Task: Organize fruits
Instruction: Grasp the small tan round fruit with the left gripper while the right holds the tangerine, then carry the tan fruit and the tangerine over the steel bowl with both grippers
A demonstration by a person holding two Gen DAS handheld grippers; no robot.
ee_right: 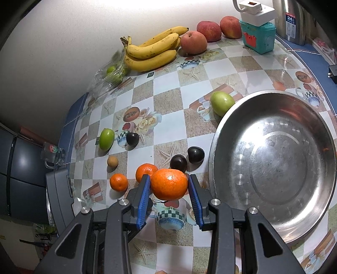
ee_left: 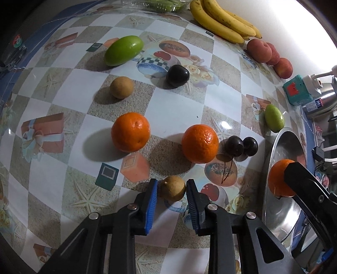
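From the left wrist we count two round orange mandarins [ee_left: 130,132] beyond our left gripper [ee_left: 171,190], whose blue pads stand narrowly around a small tan longan [ee_left: 173,191]. From the right wrist, our right gripper [ee_right: 169,185] clamps a third mandarin [ee_right: 169,184] just beside the steel basin [ee_right: 212,147]; three dark plums [ee_right: 178,163] lie near it.

The bananas [ee_left: 223,19] and a clear bag of green fruit [ee_left: 162,4] are cut off by the top edge; the steel bowl [ee_left: 280,189] is partly hidden.
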